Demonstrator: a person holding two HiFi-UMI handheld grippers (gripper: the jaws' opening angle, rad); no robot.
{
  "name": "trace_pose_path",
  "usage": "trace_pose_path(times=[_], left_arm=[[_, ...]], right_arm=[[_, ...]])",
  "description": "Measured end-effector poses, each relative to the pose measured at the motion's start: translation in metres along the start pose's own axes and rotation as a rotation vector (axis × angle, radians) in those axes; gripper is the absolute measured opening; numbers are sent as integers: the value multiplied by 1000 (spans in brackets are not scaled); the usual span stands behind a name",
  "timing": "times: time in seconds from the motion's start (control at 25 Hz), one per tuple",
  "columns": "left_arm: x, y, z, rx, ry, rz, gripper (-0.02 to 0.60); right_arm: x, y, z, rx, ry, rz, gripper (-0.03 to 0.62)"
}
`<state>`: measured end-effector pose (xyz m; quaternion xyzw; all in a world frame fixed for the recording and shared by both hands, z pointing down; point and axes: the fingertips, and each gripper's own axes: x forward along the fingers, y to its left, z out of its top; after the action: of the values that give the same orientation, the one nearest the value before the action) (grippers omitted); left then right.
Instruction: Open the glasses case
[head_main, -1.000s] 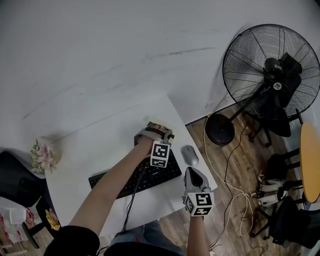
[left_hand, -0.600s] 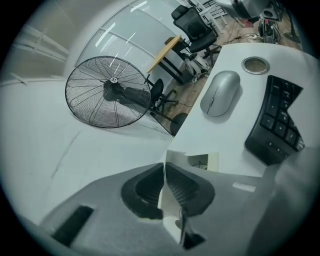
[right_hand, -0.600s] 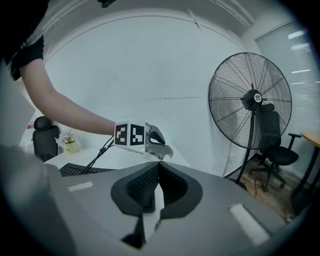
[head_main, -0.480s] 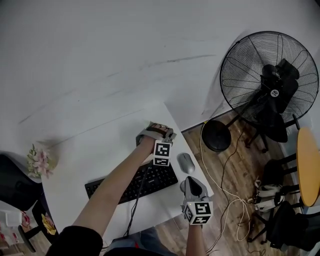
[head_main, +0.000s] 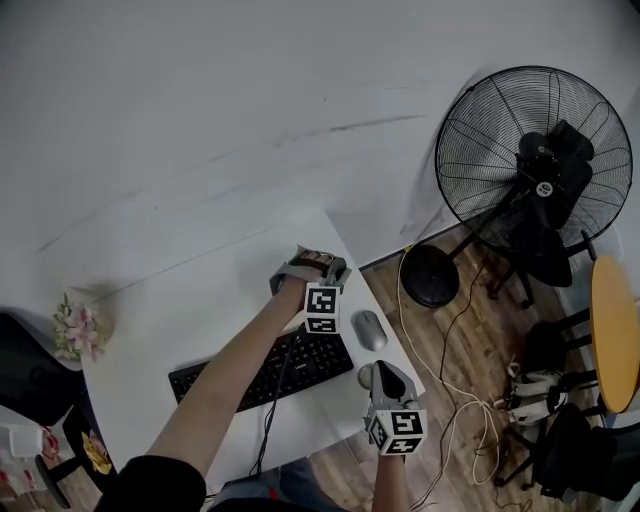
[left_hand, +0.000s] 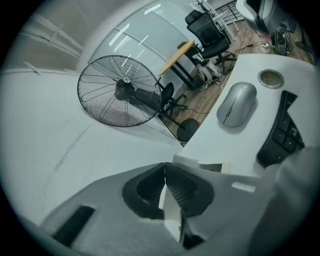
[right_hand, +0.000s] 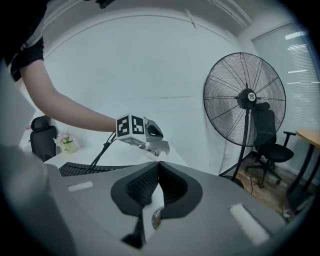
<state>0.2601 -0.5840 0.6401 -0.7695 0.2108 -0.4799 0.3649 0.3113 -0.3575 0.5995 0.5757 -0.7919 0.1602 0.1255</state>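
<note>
In your head view the table (head_main: 200, 300) spans lower left to centre. On it, the keyboard (head_main: 262, 370) lies at lower centre, the mouse (head_main: 369, 329) just to its right, and the flowers (head_main: 78, 330) at the far left edge. Your left gripper (head_main: 312, 262) sits above the keyboard in the frame, your right gripper (head_main: 380, 372) below the mouse. The fan (head_main: 535, 160) stands off the table, upper right.

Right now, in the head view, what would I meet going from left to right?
Bunch of pink flowers → black computer keyboard → silver-grey oval mouse → large black wire-cage floor fan → round orange-topped table.
</note>
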Motion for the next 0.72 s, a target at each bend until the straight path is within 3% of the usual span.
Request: trace_pose_path(times=[0.2,0.56,0.72], left_arm=[[-42,11,9,-185,-89,42,12],[-164,52,6,-751,-323,192,8],[-223,65,0,-928,-438,259,8]], right_arm=[[3,10,12,-5,-25,11,14],[2,37,52,-2,-127,21,14],[-3,53,74,-16,-184,18,14]])
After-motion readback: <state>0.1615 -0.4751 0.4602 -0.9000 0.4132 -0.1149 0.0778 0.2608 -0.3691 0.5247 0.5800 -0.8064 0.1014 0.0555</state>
